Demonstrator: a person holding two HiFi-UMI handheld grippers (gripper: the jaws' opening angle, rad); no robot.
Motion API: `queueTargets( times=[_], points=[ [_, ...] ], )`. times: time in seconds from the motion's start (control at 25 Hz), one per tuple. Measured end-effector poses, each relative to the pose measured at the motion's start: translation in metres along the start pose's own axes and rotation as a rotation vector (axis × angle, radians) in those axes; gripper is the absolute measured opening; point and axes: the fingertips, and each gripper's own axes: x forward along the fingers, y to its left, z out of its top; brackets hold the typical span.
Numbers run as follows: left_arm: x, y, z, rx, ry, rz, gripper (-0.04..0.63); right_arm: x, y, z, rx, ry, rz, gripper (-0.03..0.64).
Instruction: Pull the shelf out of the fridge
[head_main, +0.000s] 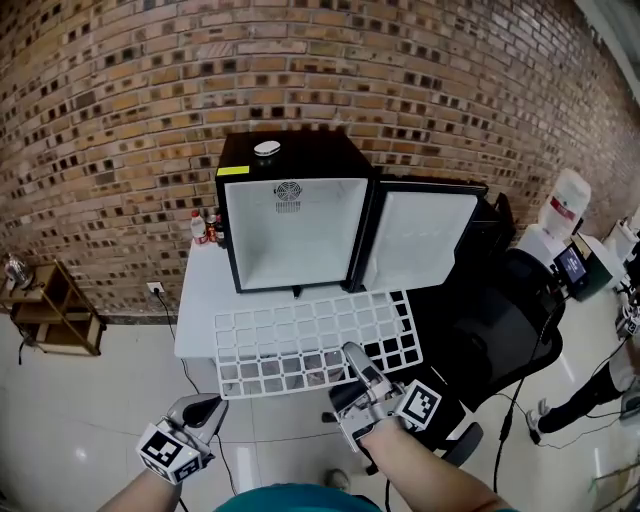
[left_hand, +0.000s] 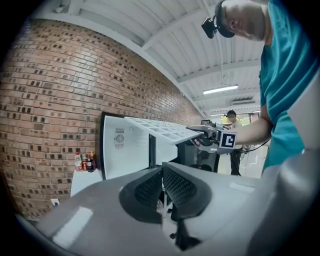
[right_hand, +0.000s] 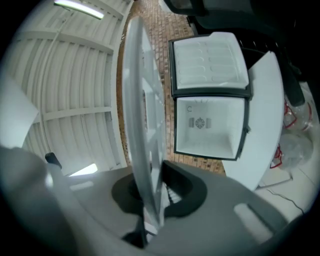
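White lattice plastic, the shelf (head_main: 300, 335) is lying wholly outside the fridge (head_main: 300, 150) in the head view. It is hanging in front of the open cabinet, above the near edge of the white table (head_main: 195, 310), and the cavity behind it is showing no other shelf. The right gripper (head_main: 358, 362) is pinching the shelf's near edge right of centre, while the left gripper (head_main: 205, 408) is waiting low and to the left, well apart from it. The left gripper view is showing that gripper's ribbed pads pressed together with nothing between them, and the shelf riding roughly level in the air, carried at one end only. The right gripper view is showing the shelf edge-on, clamped between that gripper's jaws near its rim. In my judgement the pull is looking complete as to position. With one clamp bearing a long panel, the grip is needing to stay firm and the panel level, or the far end is likely to sag and twist. The open door (head_main: 415, 240) is standing just right of the shelf's far corner and a black chair (head_main: 490, 330) is sitting close on the right, both crowding any swing that way. Bottles (head_main: 203, 230) are standing at the table's far left, and a wooden stand (head_main: 50, 305) is sitting on the floor well to the left.
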Motion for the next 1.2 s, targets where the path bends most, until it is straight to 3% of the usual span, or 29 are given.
queueTargets(
  times=[0.16, 0.76, 1.04, 1.2],
  points=[
    [-0.009, -0.040, 0.010, 0.038, -0.016, -0.021, -0.018, -0.037, 0.024, 0.004, -0.008, -0.005, 0.016, 0.023],
    [-0.037, -0.222, 0.014, 0.006, -0.021, 0.142, -0.018, -0.176, 0.079, 0.036, 0.060, 0.116, 0.029, 0.025],
    [-0.088, -0.246, 0.021, 0.006, -0.069, 0.127, -0.018, -0.219, 0.097, 0.003, 0.046, 0.119, 0.007, 0.025],
    [-0.120, -0.246, 0.021, 0.030, -0.069, 0.072, -0.018, -0.222, 0.109, -0.029, 0.021, 0.079, 0.020, 0.025]
  ],
)
